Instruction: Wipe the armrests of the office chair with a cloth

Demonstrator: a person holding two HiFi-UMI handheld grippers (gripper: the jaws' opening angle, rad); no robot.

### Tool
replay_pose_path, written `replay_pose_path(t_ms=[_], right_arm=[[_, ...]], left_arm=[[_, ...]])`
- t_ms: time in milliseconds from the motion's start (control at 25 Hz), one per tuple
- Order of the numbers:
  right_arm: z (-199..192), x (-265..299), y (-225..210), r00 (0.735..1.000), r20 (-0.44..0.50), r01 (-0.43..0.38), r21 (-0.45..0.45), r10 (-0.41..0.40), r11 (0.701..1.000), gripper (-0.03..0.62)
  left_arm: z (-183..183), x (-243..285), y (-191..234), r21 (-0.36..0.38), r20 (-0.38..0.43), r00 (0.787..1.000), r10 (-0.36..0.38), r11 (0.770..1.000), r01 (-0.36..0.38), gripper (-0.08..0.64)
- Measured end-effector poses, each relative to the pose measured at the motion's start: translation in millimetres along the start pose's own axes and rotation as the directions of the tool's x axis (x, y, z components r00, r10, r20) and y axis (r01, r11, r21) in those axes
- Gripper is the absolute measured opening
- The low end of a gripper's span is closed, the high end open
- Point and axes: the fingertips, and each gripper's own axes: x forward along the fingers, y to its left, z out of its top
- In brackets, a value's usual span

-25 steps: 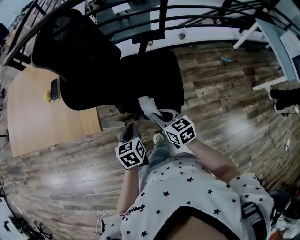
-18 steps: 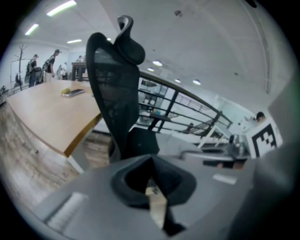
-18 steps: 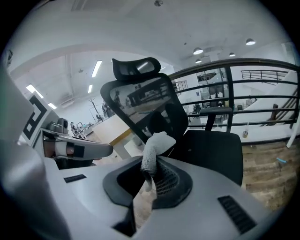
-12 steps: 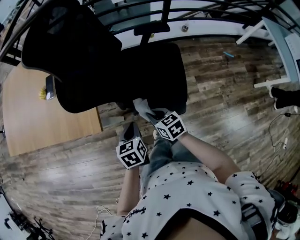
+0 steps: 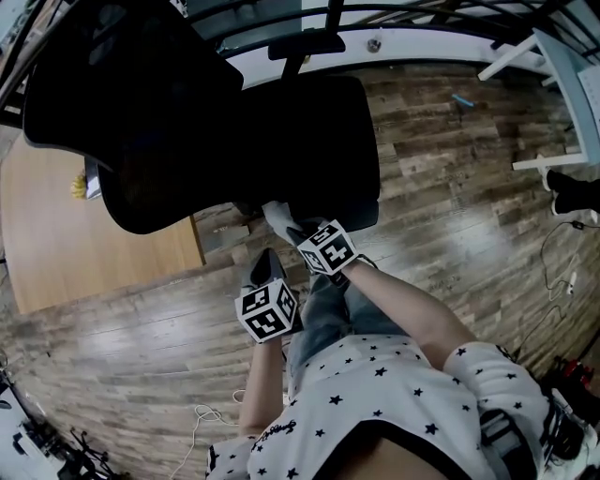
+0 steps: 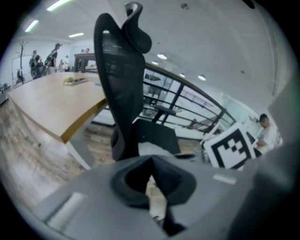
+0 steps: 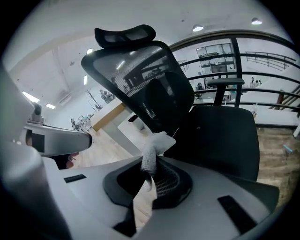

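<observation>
A black office chair [image 5: 281, 141] stands in front of me, its backrest [image 5: 112, 112] to the left. The far armrest [image 5: 305, 44] sticks out above the seat; it also shows as the armrest [image 7: 225, 82] in the right gripper view. My right gripper [image 5: 298, 232] is shut on a white cloth [image 5: 278, 216] at the seat's near edge; the cloth [image 7: 153, 145] stands bunched up out of the right gripper [image 7: 149, 172]. My left gripper [image 5: 261, 270] hangs just below and left of it. That left gripper [image 6: 151, 161] is shut on nothing. The near armrest is hidden.
A wooden table [image 5: 56, 234] stands left of the chair, with a phone and a yellow thing [image 5: 84, 183] on it. A dark railing [image 5: 422, 19] runs along the back. White desk legs [image 5: 553, 56] stand at the right. Cables [image 5: 562, 272] lie on the plank floor.
My right gripper has moved left and up with the cloth, closer to the chair's seat edge. The left gripper has barely moved.
</observation>
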Motion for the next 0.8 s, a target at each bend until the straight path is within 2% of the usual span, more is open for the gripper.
replay_pose_path(t_ms=[360,600,800], right_arm=[[-18,22,-24,0.997,-0.067,0.050,0.069,-0.045,0.996,0.032],[-27,26,-39,0.992,-0.095,0.095,0.077,-0.088,0.992,0.032],[-28,25,-40,0.991,-0.093,0.099,0.052,-0.094,0.994,0.032]], left_arm=[[-10,2,9,-0.004,-0.029,1.000,0.011,1.000,-0.011,0.002],[-14,8,6,0.004,-0.046,0.999,0.001,1.000,-0.001,0.002],[-15,11,-1,0.011,-0.052,0.999,-0.012,1.000,0.013,0.002]])
